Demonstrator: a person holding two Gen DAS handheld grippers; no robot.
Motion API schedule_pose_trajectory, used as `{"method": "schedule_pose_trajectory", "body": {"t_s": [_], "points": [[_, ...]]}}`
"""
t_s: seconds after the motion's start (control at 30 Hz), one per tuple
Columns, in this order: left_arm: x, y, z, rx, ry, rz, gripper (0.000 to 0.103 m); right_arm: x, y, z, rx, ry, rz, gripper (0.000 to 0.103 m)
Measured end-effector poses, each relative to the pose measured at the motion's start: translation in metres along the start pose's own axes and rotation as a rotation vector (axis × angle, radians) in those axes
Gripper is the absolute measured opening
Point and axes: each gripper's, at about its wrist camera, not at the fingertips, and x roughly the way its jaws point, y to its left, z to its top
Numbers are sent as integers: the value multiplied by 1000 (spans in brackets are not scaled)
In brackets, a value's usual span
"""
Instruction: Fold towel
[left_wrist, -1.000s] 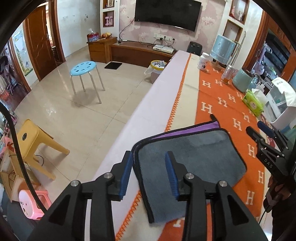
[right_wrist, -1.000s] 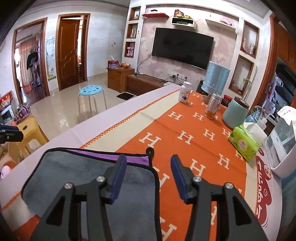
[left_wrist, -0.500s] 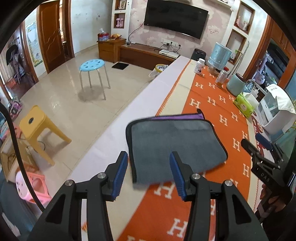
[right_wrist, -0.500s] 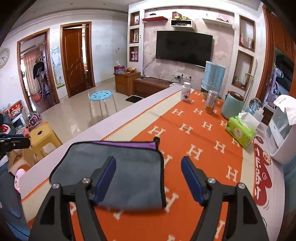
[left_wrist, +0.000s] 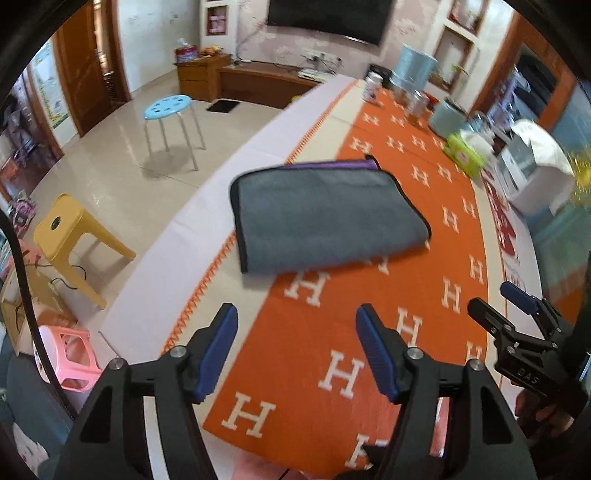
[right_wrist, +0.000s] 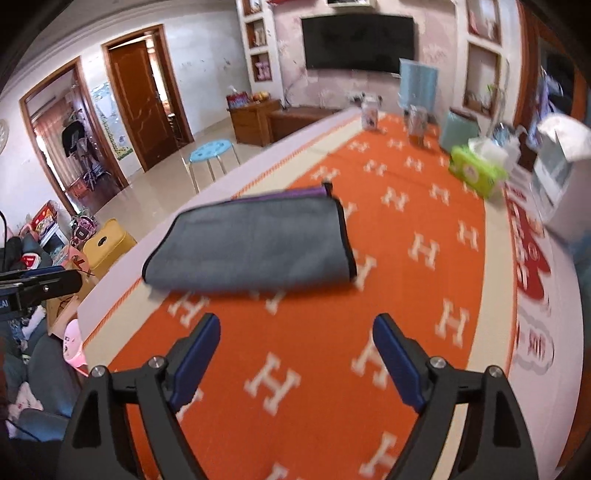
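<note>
A grey towel (left_wrist: 325, 218) with black trim and a purple underside lies folded flat on the orange H-patterned tablecloth (left_wrist: 369, 332); it also shows in the right wrist view (right_wrist: 255, 243). My left gripper (left_wrist: 297, 350) is open and empty, held back from the towel's near edge. My right gripper (right_wrist: 297, 360) is open and empty, also back from the towel. The right gripper also shows at the right edge of the left wrist view (left_wrist: 517, 314). Both views are motion-blurred.
At the table's far right stand a green tissue pack (right_wrist: 476, 171), a white appliance (right_wrist: 561, 184), a teal pot (right_wrist: 460, 127), a jar (right_wrist: 417, 123) and a bottle (right_wrist: 369, 114). The table's left edge (left_wrist: 177, 236) drops to a floor with blue (left_wrist: 168, 107), yellow (left_wrist: 66, 229) and pink stools.
Both grippers have pulled back from the towel and opened wider. The towel now lies farther ahead of both, folded and still on the cloth.
</note>
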Motion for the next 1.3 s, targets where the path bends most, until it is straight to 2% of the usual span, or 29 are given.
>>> {"method": "schedule_pose_trajectory", "body": {"t_s": [0.17, 0.3, 0.37, 0.47, 0.77, 0.9, 1.07, 1.3], "points": [[6, -15, -4, 103, 45, -66, 67, -18, 2, -34, 107, 49, -21, 88], [-6, -20, -7, 207, 18, -104, 80, -32, 11, -52, 196, 60, -66, 92], [-13, -19, -9, 251, 13, -116, 80, -40, 19, -59, 224, 52, -106, 97], [-22, -15, -13, 290, 26, -160, 81, -55, 30, -71, 275, 38, -165, 99], [-58, -22, -34, 406, 16, -262, 81, -121, 60, -115, 451, 36, -307, 100], [-80, -32, -43, 462, -9, -270, 81, -151, 62, -128, 548, 24, -311, 100], [-101, -46, -50, 459, -21, -280, 81, -181, 58, -139, 647, 19, -294, 100], [-116, -63, -66, 437, -9, -228, 82, -207, 67, -137, 605, 4, -276, 100]]}}
